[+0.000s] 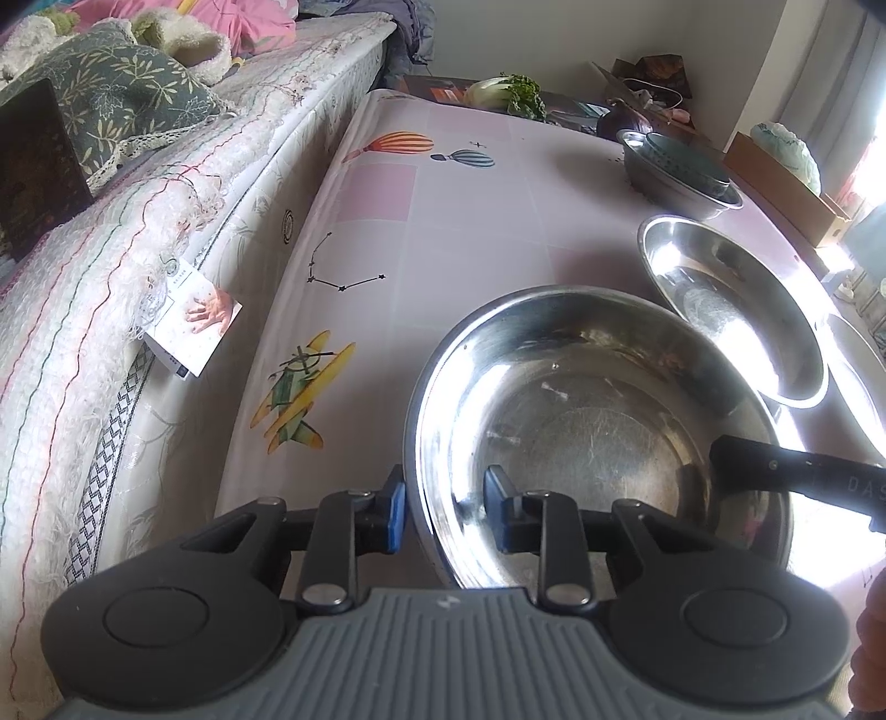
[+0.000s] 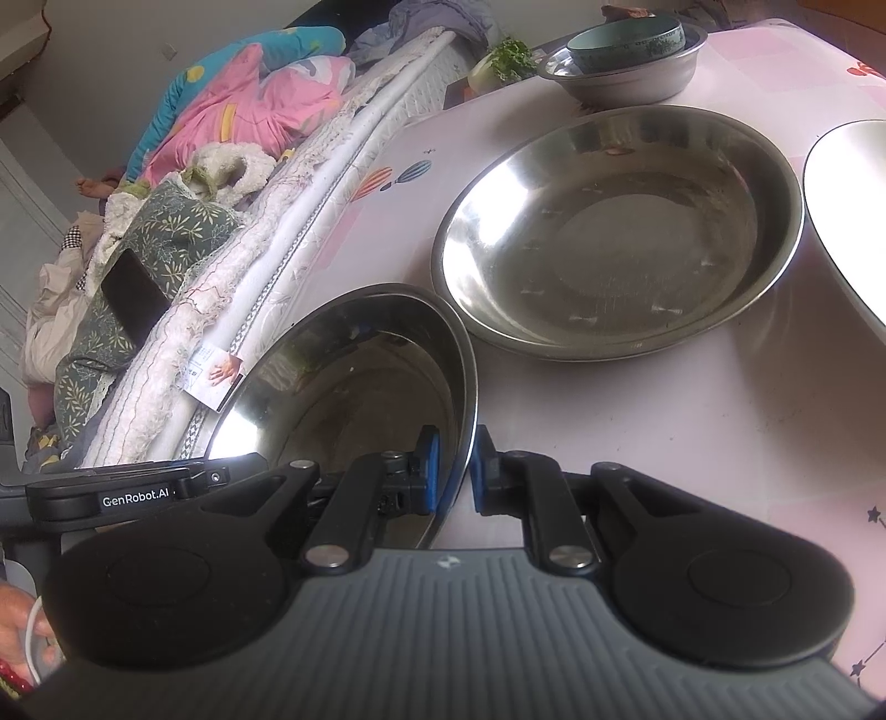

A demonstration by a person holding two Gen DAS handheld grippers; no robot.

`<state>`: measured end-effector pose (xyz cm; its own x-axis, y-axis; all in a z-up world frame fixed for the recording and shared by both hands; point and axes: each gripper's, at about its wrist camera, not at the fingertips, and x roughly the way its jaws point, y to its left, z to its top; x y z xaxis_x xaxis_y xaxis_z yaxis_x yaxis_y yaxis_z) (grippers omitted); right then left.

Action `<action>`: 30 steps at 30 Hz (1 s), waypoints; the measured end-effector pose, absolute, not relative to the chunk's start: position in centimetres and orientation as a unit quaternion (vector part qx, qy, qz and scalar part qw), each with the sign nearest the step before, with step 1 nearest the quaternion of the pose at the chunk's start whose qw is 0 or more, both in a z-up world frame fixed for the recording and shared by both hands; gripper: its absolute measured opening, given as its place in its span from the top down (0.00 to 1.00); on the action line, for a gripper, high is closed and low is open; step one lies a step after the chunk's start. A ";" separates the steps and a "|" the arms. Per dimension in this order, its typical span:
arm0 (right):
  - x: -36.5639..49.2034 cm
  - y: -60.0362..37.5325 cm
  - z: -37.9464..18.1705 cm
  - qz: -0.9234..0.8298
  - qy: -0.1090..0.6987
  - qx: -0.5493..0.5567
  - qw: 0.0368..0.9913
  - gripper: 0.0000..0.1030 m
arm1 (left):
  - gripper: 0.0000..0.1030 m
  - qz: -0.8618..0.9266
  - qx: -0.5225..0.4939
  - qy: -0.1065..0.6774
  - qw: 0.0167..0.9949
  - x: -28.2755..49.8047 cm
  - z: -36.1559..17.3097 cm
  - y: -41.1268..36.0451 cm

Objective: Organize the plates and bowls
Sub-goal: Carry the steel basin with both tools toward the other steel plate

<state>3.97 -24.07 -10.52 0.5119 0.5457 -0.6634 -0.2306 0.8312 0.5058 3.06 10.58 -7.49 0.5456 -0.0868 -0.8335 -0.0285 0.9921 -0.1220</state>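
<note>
A pink printed tablecloth (image 1: 470,232) is covering the table beside a bed (image 1: 166,183). A steel basin (image 1: 598,421) is being gripped at the near edge: the left gripper (image 1: 446,507) is straddling its left rim, blue pads seemingly touching, while the right gripper (image 2: 454,471) is clenching its right rim. A second steel pan (image 2: 620,232) is sitting just beyond, and farther off a green bowl (image 2: 626,41) is nesting in a smaller steel bowl (image 2: 626,77).

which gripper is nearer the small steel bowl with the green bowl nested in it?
Neither clearly. Both grippers, left and right, straddle opposite rim edges of the near steel bowl. The nested pair sits at the table's far end, past the wide steel plate.
</note>
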 end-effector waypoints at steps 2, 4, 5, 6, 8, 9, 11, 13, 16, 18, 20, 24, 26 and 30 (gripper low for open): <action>3.9 -24.0 -10.4 0.229 0.437 0.178 0.851 0.89 | 0.71 -0.016 -0.061 0.475 0.878 3.0 -7.4 10.6; 3.8 -24.1 -10.3 0.230 0.435 0.177 0.852 0.89 | 0.71 -0.016 -0.061 0.474 0.878 2.9 -7.3 10.6; 3.8 -24.1 -10.3 0.230 0.435 0.177 0.852 0.89 | 0.71 -0.016 -0.061 0.473 0.879 2.9 -7.2 10.7; 3.8 -24.1 -10.3 0.231 0.435 0.177 0.852 0.89 | 0.71 -0.016 -0.061 0.472 0.879 2.8 -7.2 10.7; 3.7 -24.2 -10.2 0.231 0.434 0.176 0.853 0.89 | 0.71 -0.016 -0.061 0.471 0.880 2.8 -7.0 10.7; 3.7 -24.2 -10.2 0.232 0.433 0.176 0.853 0.89 | 0.71 -0.016 -0.060 0.471 0.880 2.8 -7.0 10.6; 3.7 -24.2 -10.2 0.232 0.433 0.177 0.853 0.89 | 0.71 -0.017 -0.059 0.471 0.880 2.7 -6.9 10.6; 3.7 -24.2 -10.2 0.232 0.433 0.176 0.853 0.89 | 0.71 -0.017 -0.060 0.470 0.880 2.7 -6.9 10.6; 3.7 -24.2 -10.1 0.232 0.432 0.176 0.853 0.89 | 0.71 -0.017 -0.059 0.470 0.880 2.7 -6.9 10.6; 3.6 -24.2 -10.1 0.232 0.431 0.175 0.854 0.89 | 0.71 -0.017 -0.059 0.469 0.881 2.6 -6.8 10.7; 3.6 -24.2 -10.0 0.233 0.431 0.175 0.854 0.89 | 0.71 -0.016 -0.059 0.468 0.881 2.5 -6.7 10.7; 3.6 -24.2 -10.0 0.233 0.431 0.175 0.854 0.89 | 0.71 -0.016 -0.059 0.468 0.882 2.5 -6.6 10.7; 3.6 -24.3 -10.0 0.233 0.431 0.175 0.854 0.89 | 0.71 -0.016 -0.059 0.467 0.882 2.5 -6.6 10.7; 3.6 -24.3 -10.0 0.233 0.431 0.175 0.854 0.89 | 0.71 -0.016 -0.059 0.466 0.883 2.5 -6.5 10.7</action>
